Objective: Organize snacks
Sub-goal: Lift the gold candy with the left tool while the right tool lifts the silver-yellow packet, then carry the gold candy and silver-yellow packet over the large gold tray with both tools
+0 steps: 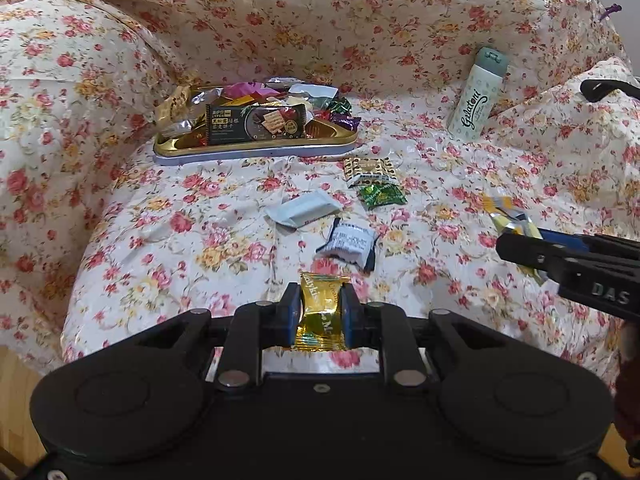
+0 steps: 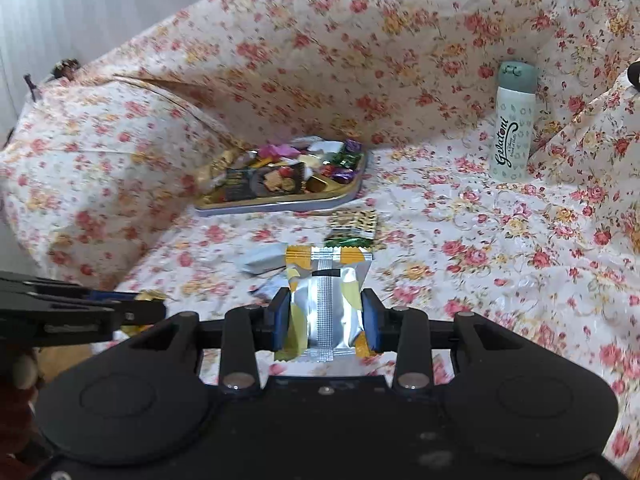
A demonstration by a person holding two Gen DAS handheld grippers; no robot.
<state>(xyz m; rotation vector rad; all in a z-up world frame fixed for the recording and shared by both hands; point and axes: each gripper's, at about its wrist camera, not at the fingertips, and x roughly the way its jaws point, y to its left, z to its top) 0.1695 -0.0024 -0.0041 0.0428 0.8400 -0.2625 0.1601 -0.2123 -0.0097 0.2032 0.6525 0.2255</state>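
Both loads looked insecure. The left gripper (image 1: 320, 312) was clamped on a gold candy (image 1: 320, 312) by its crinkled middle; the right gripper (image 2: 326, 312) pinched a silver-and-yellow packet (image 2: 326, 300) across its slack foil. Either could slide out or twist on the carry, the wrappers being slick. The tray (image 1: 256, 148), already heaped, sat well ahead against the sofa back; a careless drop might spill off its pile. Four snacks lay loose on the floral cover (image 1: 200, 240). Both grippers angled downward, side by side, above the seat.
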